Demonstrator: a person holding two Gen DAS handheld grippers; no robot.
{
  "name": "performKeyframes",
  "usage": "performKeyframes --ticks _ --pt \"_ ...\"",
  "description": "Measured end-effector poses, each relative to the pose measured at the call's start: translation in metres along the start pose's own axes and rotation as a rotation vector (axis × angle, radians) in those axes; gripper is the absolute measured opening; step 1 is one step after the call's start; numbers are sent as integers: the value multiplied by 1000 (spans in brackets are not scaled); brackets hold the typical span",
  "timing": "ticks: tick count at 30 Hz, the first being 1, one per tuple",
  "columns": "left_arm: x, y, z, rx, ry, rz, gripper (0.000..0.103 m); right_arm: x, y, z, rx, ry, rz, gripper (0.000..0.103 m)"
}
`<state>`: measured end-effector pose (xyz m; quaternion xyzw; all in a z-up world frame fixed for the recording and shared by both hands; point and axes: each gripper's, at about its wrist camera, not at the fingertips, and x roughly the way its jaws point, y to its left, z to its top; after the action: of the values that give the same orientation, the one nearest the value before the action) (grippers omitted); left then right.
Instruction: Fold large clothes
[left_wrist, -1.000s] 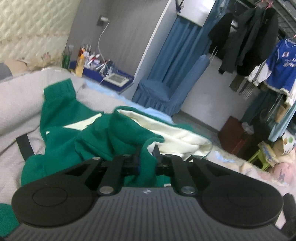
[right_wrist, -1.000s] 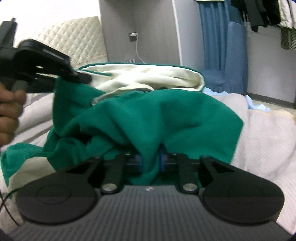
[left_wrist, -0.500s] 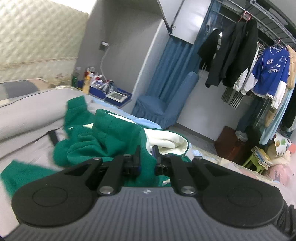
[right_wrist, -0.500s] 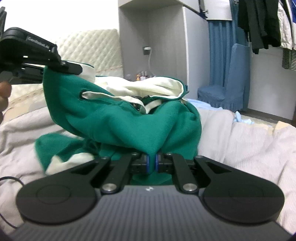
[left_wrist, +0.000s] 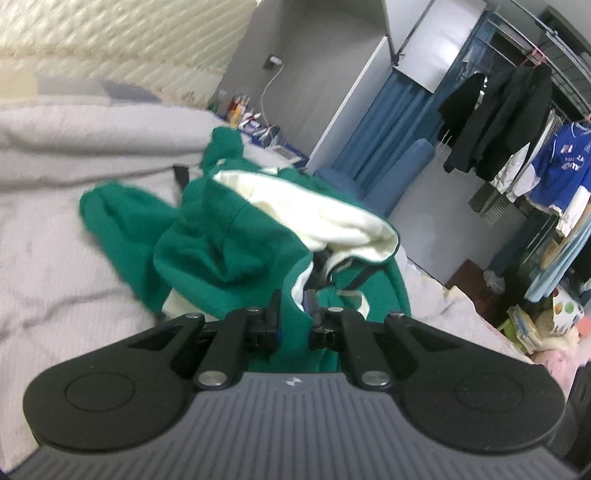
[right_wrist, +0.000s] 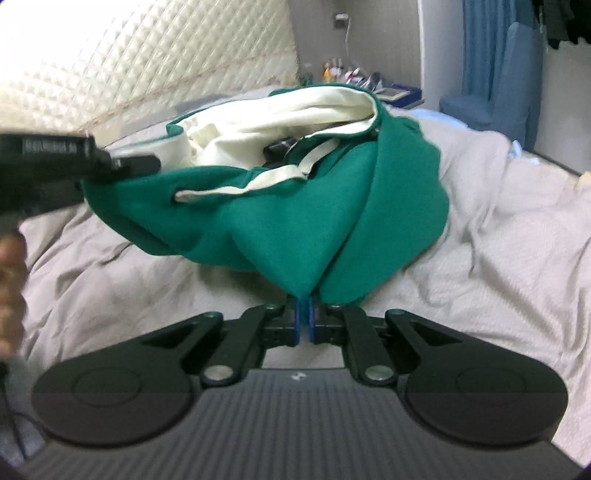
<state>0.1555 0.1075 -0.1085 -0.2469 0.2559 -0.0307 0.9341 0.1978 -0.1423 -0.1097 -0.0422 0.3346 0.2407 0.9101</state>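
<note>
Holding green hoodie (right_wrist: 295, 221) up off the bed (right_wrist: 498, 229): left gripper (left_wrist: 293, 306) pinched on a green edge, right gripper (right_wrist: 303, 314) pinched on a low fold. Judged best: spread both apart evenly, w/ hood (right_wrist: 295, 107) toward headboard (right_wrist: 147, 55), then lay flat.

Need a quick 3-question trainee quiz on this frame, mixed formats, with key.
1. True or false: the right gripper is shut on the green hoodie.
2. Multiple choice: the hoodie's lining is A) blue B) cream C) black.
3. Fill in: the hoodie hangs over a grey ____, held at its other end by the left gripper.

Key: 1 true; 2 B; 3 bedspread.
</note>
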Motion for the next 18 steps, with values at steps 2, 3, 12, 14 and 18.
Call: performKeyframes --ticks 2,3,12,14,18 --pt "1 10 -9 -33 6 -2 13 4 6 1 -36 4 -22 7" --pt "4 15 -11 -52 10 -1 13 5 8 1 -36 1 -32 8" --pt "-1 31 -19 -210 47 -81 66 -17 -16 -3 174 -80 33 34" --pt "0 28 -17 -214 52 -92 68 -23 -25 3 225 -133 59 47" --pt "7 27 -18 -196 59 -48 69 -24 -38 21 266 -224 94 50"
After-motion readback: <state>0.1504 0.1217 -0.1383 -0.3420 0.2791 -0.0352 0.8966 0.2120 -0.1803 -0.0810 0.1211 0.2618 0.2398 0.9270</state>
